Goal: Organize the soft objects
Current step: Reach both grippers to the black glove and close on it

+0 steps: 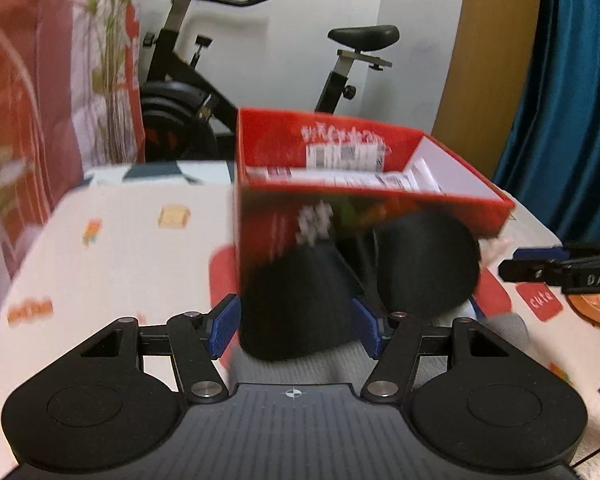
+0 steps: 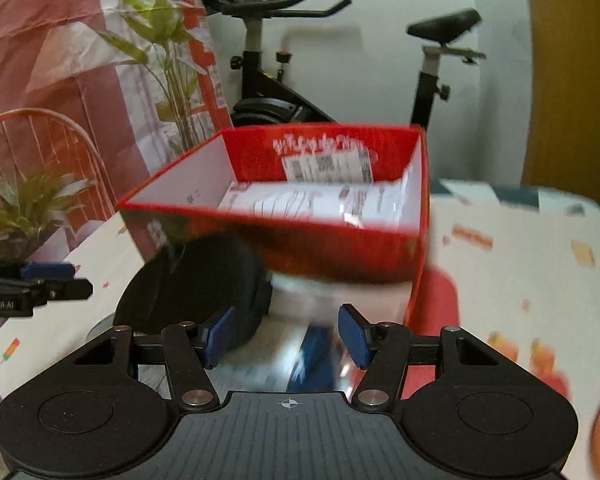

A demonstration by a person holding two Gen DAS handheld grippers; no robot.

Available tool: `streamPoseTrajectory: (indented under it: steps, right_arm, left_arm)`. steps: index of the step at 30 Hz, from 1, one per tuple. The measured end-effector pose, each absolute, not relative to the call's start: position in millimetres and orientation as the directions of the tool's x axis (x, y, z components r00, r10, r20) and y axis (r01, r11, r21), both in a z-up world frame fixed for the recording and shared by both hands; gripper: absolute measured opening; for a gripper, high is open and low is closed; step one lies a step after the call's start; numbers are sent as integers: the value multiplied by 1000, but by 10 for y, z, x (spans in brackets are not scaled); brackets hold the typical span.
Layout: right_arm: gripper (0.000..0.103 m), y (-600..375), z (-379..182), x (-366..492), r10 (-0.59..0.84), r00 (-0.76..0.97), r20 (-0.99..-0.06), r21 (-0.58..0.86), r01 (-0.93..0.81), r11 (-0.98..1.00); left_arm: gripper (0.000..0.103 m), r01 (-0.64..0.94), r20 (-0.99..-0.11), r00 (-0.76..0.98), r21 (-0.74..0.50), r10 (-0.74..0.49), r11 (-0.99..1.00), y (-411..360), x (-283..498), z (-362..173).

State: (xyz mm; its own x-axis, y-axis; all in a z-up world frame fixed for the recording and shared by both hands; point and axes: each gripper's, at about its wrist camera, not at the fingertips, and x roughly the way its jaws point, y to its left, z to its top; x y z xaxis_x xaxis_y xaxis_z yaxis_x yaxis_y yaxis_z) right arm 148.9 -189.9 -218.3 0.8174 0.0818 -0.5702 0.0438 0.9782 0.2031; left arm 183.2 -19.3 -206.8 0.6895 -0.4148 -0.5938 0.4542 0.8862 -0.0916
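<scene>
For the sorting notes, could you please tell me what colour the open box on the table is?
Red outside, white inside; the box shows best in the right wrist view.

A black exercise bike (image 2: 284, 92) stands far behind the desk (image 1: 112, 264), against a white wall. Left of it, green plants (image 2: 168, 40) rise before a red-and-pink sheet (image 2: 60, 48). Blue curtain (image 1: 572, 112) hangs right.
</scene>
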Motion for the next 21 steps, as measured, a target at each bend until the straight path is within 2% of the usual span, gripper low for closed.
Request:
streamPoseTrajectory:
  steps: [11, 21]
  right_arm:
    - [54, -1614, -2674, 869, 55, 806, -590, 226, 99, 969]
    - [54, -1479, -2764, 590, 72, 788, -612, 194, 62, 979]
  left_arm:
    - [64, 349, -616, 682, -200, -395, 916, -147, 1311, -2405]
    - [64, 325, -631, 678, -204, -378, 923, -156, 1177, -2367]
